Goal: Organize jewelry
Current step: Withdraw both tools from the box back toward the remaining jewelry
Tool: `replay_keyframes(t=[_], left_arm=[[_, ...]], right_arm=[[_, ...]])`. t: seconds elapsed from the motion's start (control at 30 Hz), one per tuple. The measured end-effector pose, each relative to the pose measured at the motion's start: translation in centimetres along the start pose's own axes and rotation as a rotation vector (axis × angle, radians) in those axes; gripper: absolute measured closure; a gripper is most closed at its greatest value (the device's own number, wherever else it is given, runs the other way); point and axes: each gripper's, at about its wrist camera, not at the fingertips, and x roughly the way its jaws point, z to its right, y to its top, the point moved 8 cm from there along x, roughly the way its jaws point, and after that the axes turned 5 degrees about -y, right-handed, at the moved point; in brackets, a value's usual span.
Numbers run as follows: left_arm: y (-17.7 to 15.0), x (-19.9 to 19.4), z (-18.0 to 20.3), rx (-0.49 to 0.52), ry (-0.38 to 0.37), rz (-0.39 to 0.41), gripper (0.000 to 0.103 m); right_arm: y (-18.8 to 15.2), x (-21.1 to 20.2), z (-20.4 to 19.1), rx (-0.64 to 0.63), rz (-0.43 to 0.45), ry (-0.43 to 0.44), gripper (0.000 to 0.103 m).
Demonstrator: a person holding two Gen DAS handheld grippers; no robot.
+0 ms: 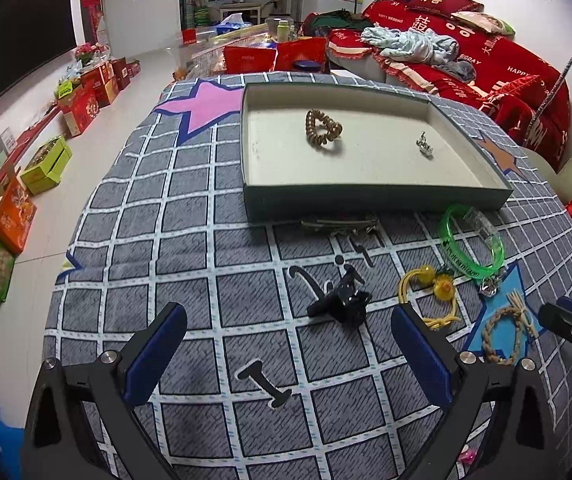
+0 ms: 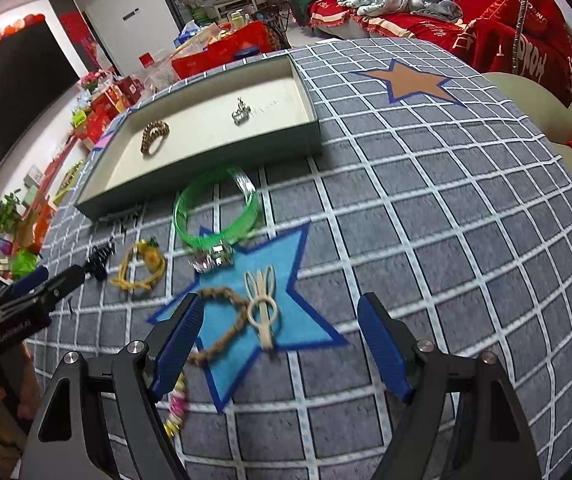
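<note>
Grey checked cloth (image 1: pixel 190 216) with white grid lines covers the table, and its left edge curves down toward the floor at 9 o'clock in the left wrist view, with bare cloth between that edge and the tray. At 12 o'clock sits the shallow green tray (image 1: pixel 366 200), cream inside, holding a coiled gold hair tie (image 1: pixel 323 132) left of centre and a small silver charm (image 1: pixel 426 145) well apart to its right. Just in front of the tray's near wall lies a dark toothed hair clip (image 1: pixel 340 226).

Ahead of the left gripper (image 1: pixel 288 350), at 12 o'clock and near, lies a black claw clip (image 1: pixel 342 300); the jaws stand wide apart with nothing between them. Toward 2 o'clock come a yellow cord with a duck bead (image 1: pixel 430 294), then a green translucent bangle (image 1: pixel 472 242), then a jewelled ring (image 1: pixel 489 286) just below it.

In the right wrist view the right gripper (image 2: pixel 282 346) hangs wide open and empty over the blue star patch (image 2: pixel 306 276). A braided rope bracelet (image 2: pixel 222 328) passes by its left finger (image 2: pixel 176 344), with a cream hair clip (image 2: pixel 262 312) between the fingers at 12 o'clock. A pink and yellow beaded strand (image 2: pixel 176 404) shows at 7 o'clock. From 1 to 4 o'clock the cloth is open out to the table's right edge.
</note>
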Motion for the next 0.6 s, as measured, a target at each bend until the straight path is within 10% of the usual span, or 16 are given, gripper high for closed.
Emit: replay_keyframes(t=[0.33,0.6], left_arm=[[-0.1,0.7,0.4,0.010,0.023,-0.002,0.000],[0.2,1.2,0.7,0.021,0.026,-0.004,0.000]], right_arm=[[-1.8,-0.3,0.4,-0.063,-0.006,-0.068,0.021],[-2.2,0.3,0.0,-0.118,-0.007,-0.110,0.044]])
